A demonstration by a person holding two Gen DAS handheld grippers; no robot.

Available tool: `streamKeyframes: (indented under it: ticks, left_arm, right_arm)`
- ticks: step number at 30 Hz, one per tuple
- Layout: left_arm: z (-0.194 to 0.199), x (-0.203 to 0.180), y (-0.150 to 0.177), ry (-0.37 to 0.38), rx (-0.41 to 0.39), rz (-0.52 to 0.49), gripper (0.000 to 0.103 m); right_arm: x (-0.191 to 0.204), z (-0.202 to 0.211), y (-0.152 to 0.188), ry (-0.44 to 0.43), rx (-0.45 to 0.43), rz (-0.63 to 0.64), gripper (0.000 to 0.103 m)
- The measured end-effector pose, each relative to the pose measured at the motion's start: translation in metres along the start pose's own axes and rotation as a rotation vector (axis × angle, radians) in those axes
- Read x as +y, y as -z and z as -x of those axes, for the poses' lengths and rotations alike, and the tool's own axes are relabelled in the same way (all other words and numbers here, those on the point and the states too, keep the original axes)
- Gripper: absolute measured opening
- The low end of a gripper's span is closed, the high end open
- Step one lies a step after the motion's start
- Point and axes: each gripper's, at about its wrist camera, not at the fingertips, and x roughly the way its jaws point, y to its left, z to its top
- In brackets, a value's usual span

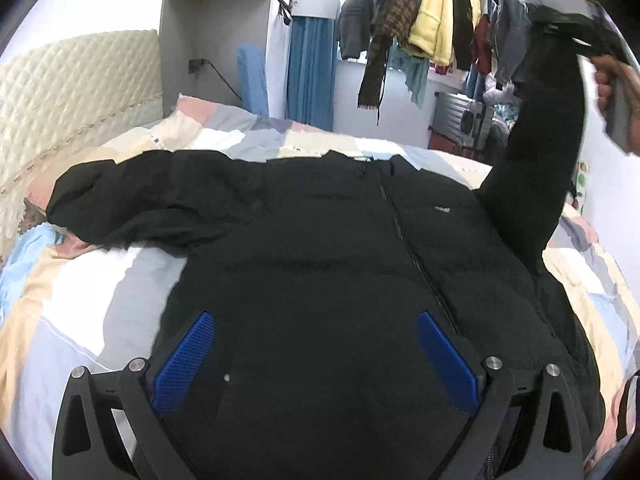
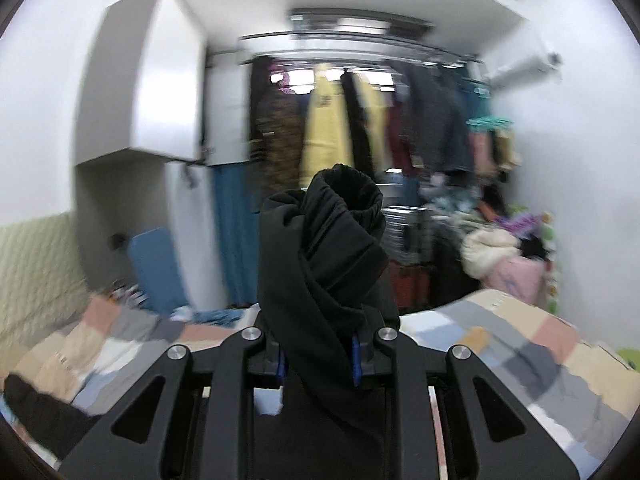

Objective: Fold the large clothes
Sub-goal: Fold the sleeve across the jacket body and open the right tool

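Note:
A large black zip-up jacket [image 1: 312, 248] lies front-up on the bed, its one sleeve [image 1: 120, 204] stretched to the left. My left gripper [image 1: 316, 344] is open just above the jacket's lower front, blue pads apart, holding nothing. My right gripper [image 2: 318, 354] is shut on the cuff end of the jacket's other sleeve [image 2: 332, 248], which bunches up between the fingers. In the left wrist view that sleeve [image 1: 540, 152] is lifted high above the bed at the right, up to the right gripper [image 1: 576, 28].
The bed has a patchwork quilt [image 1: 80, 292] and a padded cream headboard [image 1: 72, 88] at the left. A rack of hanging clothes [image 1: 424, 28] stands behind the bed. A grey cabinet [image 1: 216, 40] and blue curtain [image 1: 312, 72] stand by the wall.

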Motion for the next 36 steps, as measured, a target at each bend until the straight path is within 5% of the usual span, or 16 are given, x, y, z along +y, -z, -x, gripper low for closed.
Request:
streamKeyframes:
  ticks: [5, 13, 23, 28, 31, 33, 36]
  left_arm:
    - [0.017, 0.019, -0.005, -0.018, -0.040, -0.014, 0.102]
    - [0.012, 0.073, -0.010, -0.025, -0.022, 0.131, 0.102]
    - [0.003, 0.082, -0.008, 0.004, -0.032, 0.141, 0.102]
    - [-0.004, 0.085, -0.007, 0.020, -0.021, 0.156, 0.102]
    - [-0.004, 0.084, -0.006, 0.017, -0.021, 0.156, 0.102]
    - [-0.001, 0.083, -0.006, 0.019, -0.028, 0.157, 0.102]
    - [0.005, 0.081, -0.006, 0.020, -0.047, 0.149, 0.102]
  right_arm:
    - [0.095, -0.013, 0.046, -0.144, 0.039, 0.088, 0.023]
    - [0.204, -0.047, 0.172, -0.361, 0.265, 0.165, 0.023]
    - [0.269, -0.078, 0.329, -0.404, 0.599, 0.394, 0.023]
    - [0.273, -0.077, 0.336, -0.395, 0.606, 0.425, 0.027]
    - [0.272, -0.074, 0.326, -0.424, 0.646, 0.398, 0.049]
    - [0.275, -0.063, 0.319, -0.466, 0.651, 0.392, 0.080]
    - [0.277, -0.039, 0.299, -0.509, 0.594, 0.398, 0.081]
